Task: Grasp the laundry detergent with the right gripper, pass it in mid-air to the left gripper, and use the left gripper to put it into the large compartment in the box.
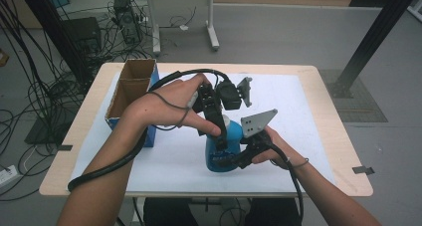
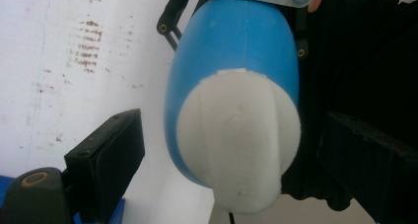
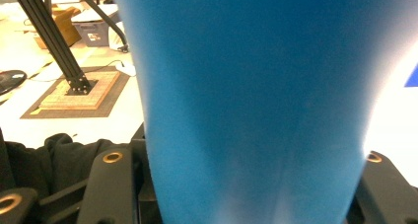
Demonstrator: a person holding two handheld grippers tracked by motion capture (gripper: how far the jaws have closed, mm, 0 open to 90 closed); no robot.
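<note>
In the high view, the blue bottle (image 1: 223,151) stood upright near the tabletop's front edge, the right gripper (image 1: 238,159) clamped on its body.

In the left gripper view, the left gripper (image 2: 231,155) looked down the bottle's long axis, jaws parted either side of the white cap (image 2: 239,145).

In the right gripper view, the bottle's wall sat squeezed between the jaws.

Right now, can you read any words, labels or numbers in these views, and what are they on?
None can be read.
Blue bottle: white print on its lower body in the high view, too small and blurred to quote.
Its white cap: faint raised marks, not legible.
</note>
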